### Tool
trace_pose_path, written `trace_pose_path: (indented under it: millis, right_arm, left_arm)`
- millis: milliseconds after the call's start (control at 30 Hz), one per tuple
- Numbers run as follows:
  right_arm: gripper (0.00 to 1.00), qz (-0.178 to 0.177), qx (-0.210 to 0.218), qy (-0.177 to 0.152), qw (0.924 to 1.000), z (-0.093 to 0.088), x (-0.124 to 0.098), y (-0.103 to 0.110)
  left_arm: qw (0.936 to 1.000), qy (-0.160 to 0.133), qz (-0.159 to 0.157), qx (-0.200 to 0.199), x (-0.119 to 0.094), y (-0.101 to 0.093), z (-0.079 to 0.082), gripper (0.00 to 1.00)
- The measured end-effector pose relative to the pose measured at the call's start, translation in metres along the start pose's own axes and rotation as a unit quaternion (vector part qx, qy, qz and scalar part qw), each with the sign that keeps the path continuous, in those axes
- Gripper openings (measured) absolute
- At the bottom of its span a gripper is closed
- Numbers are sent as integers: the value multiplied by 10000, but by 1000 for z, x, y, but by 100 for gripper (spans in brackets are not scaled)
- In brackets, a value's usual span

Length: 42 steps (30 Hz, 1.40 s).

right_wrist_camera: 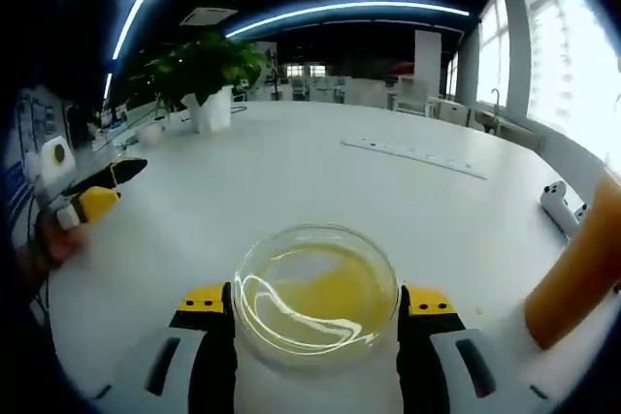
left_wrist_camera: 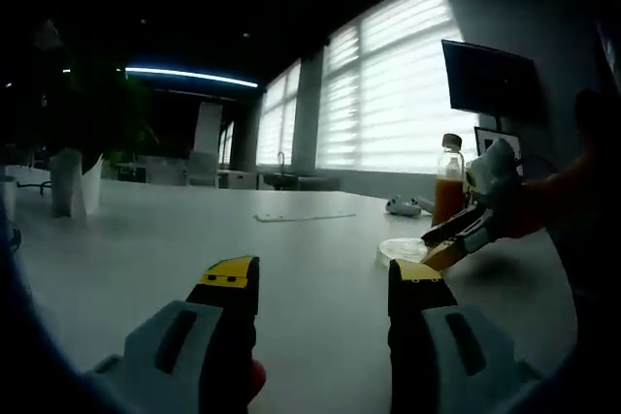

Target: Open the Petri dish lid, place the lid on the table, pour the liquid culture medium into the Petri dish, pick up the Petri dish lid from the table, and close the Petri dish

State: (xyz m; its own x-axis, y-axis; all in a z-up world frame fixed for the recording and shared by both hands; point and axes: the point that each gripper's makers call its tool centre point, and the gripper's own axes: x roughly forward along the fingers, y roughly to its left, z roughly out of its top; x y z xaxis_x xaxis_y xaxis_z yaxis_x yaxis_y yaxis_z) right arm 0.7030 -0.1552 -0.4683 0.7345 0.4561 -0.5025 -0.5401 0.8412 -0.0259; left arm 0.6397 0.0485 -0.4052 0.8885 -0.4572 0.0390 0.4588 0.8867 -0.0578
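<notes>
1. The white table spreads across both views, running back toward big blinded windows at 1 o'clock in the left gripper view.
2. A potted plant in a white pot stands far back on the table, at 11 o'clock in the right gripper view.
3. A bottle of orange liquid with a light cap stands upright at 2 o'clock in the left gripper view; in the right gripper view its orange body fills the edge at 4 o'clock, just beside the dish.
4. The right tool has its two yellow-tipped jaws spread wide, one on each side of the Petri dish; the jaws look to touch its rim, though whether they press on it I cannot tell.
5. The left tool is empty, jaws wide apart above bare table, well apart from the dish; it also shows at 9 o'clock in the right gripper view.
6. The Petri dish sits on the table, yellow liquid pooled across its floor. Whether a lid is on it I cannot tell.
7. A long flat strip lies farther back, at 1 o'clock.
8. A small white device lies left of the bottle.
</notes>
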Motion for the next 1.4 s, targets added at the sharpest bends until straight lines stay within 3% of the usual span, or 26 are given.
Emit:
trace_pose_path:
  millis: [433, 833, 967, 1100, 1133, 1200, 1400]
  right_arm:
    - [63, -47, -38, -282, 9996, 1, -6, -2]
    - [69, 26, -158, -559, 9983, 7, -21, 3]
    - [70, 146, -103, -762, 9969, 13, -29, 3]
    - [68, 163, -153, -1326, 9909, 28, -40, -2]
    - [66, 141, -134, -1252, 9919, 24, -45, -5]
    - [65, 65, -114, -1442, 9895, 27, -52, -12]
    - [70, 192, 135, -1767, 9840, 33, -83, -20]
  left_arm:
    - [10000, 15, -5, 41, 1, -1, 0, 45]
    - [10000, 28, -71, 50, 1, -3, -1, 45]
    - [9999, 32, -95, 58, 1, -4, -1, 45]
    - [9999, 27, -134, 82, 0, -7, 0, 45]
    - [9999, 26, -147, 74, 1, -7, 0, 45]
    - [9999, 48, -152, 66, 2, -6, -1, 45]
    - [9997, 162, -161, 56, 6, -4, -6, 45]
